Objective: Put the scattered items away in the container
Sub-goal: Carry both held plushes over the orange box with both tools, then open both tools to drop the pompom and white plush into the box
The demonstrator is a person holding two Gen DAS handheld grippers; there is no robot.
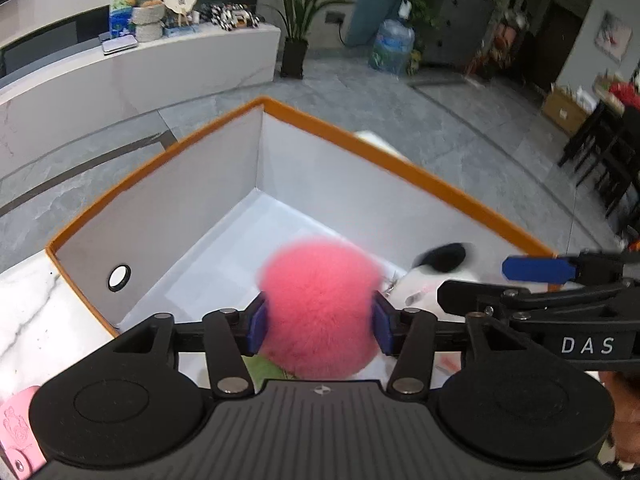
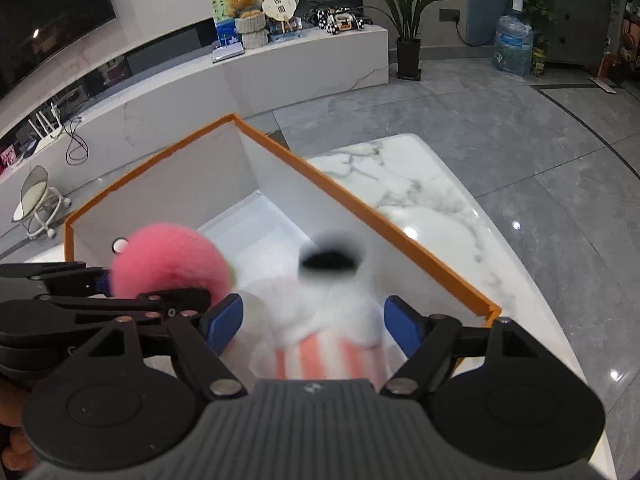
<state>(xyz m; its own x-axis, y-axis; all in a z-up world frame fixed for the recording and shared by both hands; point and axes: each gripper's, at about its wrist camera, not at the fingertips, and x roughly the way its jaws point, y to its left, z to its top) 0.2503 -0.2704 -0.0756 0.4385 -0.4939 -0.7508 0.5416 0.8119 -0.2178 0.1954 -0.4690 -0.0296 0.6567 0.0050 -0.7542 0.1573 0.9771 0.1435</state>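
My left gripper [image 1: 320, 320] is shut on a fluffy pink pompom [image 1: 320, 308] and holds it above the open white box with an orange rim [image 1: 360, 148]. My right gripper [image 2: 314, 320] has wide-set jaws around a white plush toy with a black ear and pink-striped cloth [image 2: 328, 320], blurred, over the same box [image 2: 360, 216]. Whether the pads touch the toy is unclear. The pompom [image 2: 168, 260] and left gripper [image 2: 96, 280] show at the left in the right wrist view. The right gripper's blue fingertip [image 1: 536, 269] and the plush toy [image 1: 424, 288] show at the right in the left wrist view.
The box stands on a white marble table [image 2: 420, 192]. A pink case [image 1: 16, 428] lies on the table at the lower left. Grey tiled floor, a long white counter [image 2: 280, 72] with toys, a potted plant [image 2: 408, 40] and a water bottle [image 2: 512, 46] lie beyond.
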